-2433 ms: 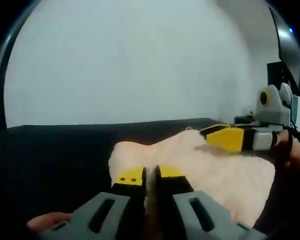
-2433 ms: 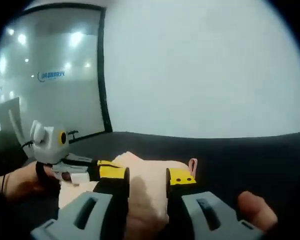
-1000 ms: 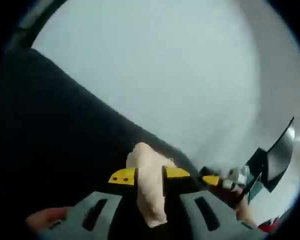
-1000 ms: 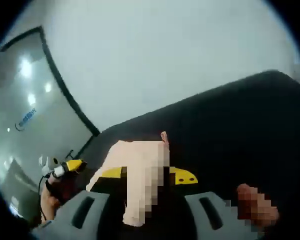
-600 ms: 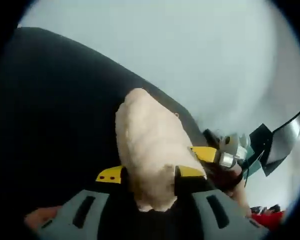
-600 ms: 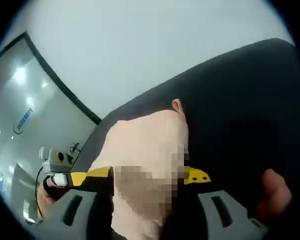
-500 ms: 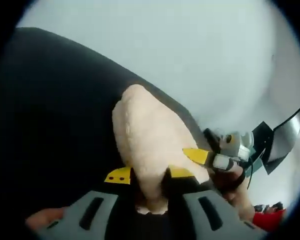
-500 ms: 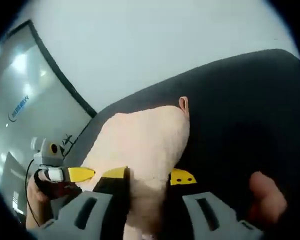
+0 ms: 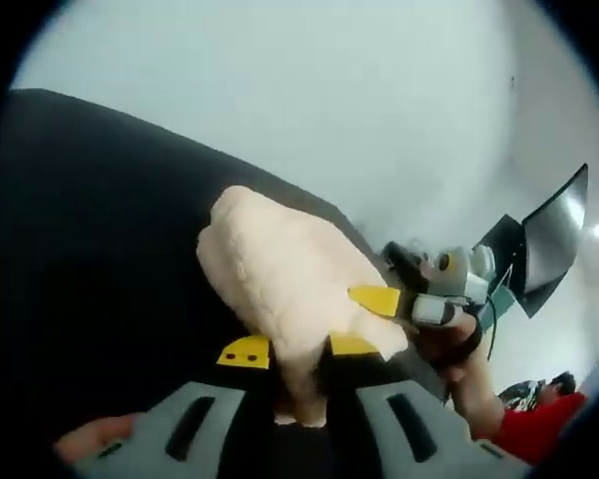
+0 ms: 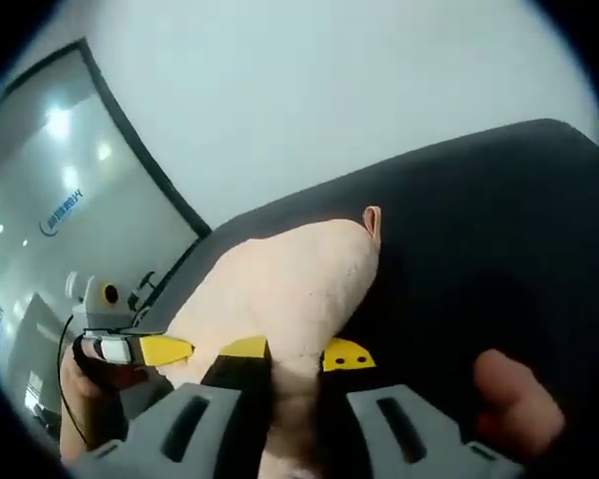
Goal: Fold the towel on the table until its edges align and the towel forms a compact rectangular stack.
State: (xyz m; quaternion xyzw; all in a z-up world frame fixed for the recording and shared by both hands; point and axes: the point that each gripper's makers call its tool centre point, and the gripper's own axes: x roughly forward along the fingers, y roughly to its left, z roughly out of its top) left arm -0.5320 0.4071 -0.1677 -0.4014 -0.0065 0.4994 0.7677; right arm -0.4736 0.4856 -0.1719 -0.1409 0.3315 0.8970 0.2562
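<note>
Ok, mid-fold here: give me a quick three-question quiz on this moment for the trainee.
1. True or false: the left gripper is shut on the towel.
2. The table surface is: A) white B) black C) wooden.
3. What small thing sticks up at the towel's far corner in the right gripper view?

Key: 1 true. 2 B. 3 a pink loop tag; the right gripper is shut on the towel too.

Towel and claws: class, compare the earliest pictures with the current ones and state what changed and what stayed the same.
Earlier the towel lay spread on the black table; now both claws have lifted its near edge, so it rises from their jaws. The left claw and right claw have stayed shut on it throughout. The towel's loop tag remains visible.
</note>
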